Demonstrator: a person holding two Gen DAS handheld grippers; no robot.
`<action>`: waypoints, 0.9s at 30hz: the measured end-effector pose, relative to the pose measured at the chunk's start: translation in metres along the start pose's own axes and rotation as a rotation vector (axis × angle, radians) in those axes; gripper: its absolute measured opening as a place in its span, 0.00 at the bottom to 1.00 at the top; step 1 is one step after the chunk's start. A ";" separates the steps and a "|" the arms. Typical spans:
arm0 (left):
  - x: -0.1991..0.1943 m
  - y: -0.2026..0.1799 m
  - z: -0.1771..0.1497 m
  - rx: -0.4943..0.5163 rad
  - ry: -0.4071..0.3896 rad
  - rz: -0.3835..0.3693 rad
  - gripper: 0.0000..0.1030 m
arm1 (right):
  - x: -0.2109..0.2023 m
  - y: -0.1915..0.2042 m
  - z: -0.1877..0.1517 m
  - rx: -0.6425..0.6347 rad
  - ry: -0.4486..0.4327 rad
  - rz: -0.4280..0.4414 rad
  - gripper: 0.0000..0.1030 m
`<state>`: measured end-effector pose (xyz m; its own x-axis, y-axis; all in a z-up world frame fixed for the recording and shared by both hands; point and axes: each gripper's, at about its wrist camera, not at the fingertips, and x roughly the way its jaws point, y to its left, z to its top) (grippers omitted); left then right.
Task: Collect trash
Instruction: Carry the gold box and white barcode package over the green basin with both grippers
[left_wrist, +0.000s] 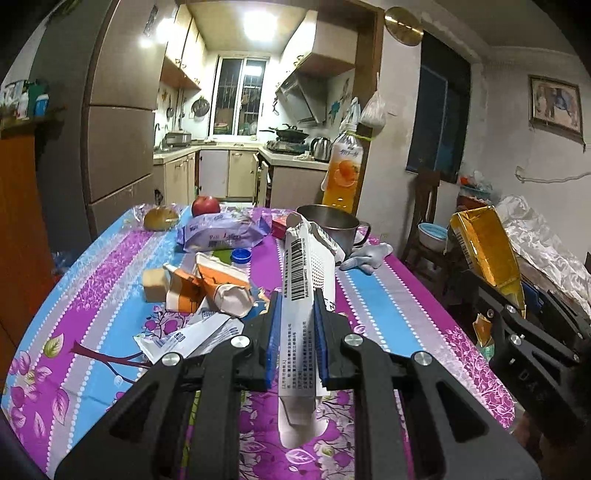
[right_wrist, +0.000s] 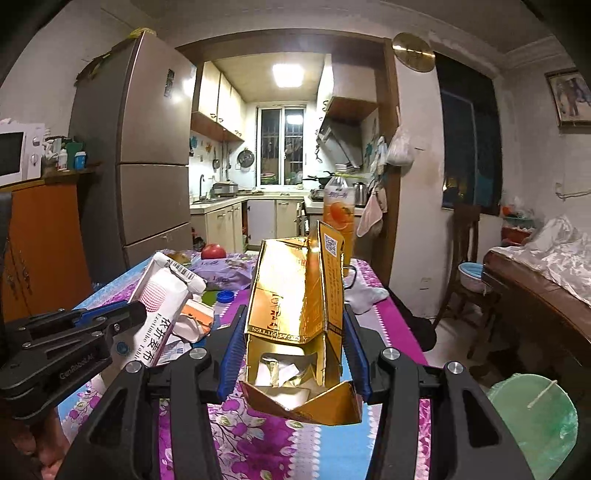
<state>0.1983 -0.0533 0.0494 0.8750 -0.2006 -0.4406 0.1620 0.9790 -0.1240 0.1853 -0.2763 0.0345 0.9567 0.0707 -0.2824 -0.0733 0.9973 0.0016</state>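
My left gripper (left_wrist: 295, 332) is shut on a flattened white box with a barcode (left_wrist: 303, 273), held above the flowered tablecloth (left_wrist: 388, 306). It also shows in the right wrist view (right_wrist: 162, 306). My right gripper (right_wrist: 295, 332) is shut on an opened gold carton (right_wrist: 295, 295), held above the table; that carton shows in the left wrist view (left_wrist: 487, 251) off the table's right edge. A heap of orange-and-white torn cartons (left_wrist: 207, 284) and white wrappers (left_wrist: 184, 339) lies on the table left of the left gripper.
On the far table: apple (left_wrist: 205, 205), bun in plastic (left_wrist: 159, 218), purple packet (left_wrist: 221, 232), blue cap (left_wrist: 241, 255), metal mug (left_wrist: 332, 225), juice bottle (left_wrist: 343, 170), grey glove (left_wrist: 365, 254). A green-lined bin (right_wrist: 535, 428) stands low at the right. A fridge (right_wrist: 147, 155) stands at the left.
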 end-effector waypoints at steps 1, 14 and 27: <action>-0.002 -0.002 0.000 0.003 -0.003 0.001 0.14 | -0.005 -0.002 0.000 0.003 -0.003 -0.006 0.48; -0.017 -0.059 0.005 0.072 -0.031 -0.071 0.14 | -0.060 -0.041 0.009 0.030 -0.023 -0.095 0.48; -0.011 -0.162 0.005 0.160 -0.021 -0.238 0.14 | -0.115 -0.145 0.002 0.080 0.017 -0.297 0.48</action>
<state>0.1651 -0.2096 0.0786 0.8129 -0.4261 -0.3970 0.4322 0.8983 -0.0793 0.0865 -0.4291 0.0683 0.9278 -0.2242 -0.2981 0.2325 0.9726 -0.0079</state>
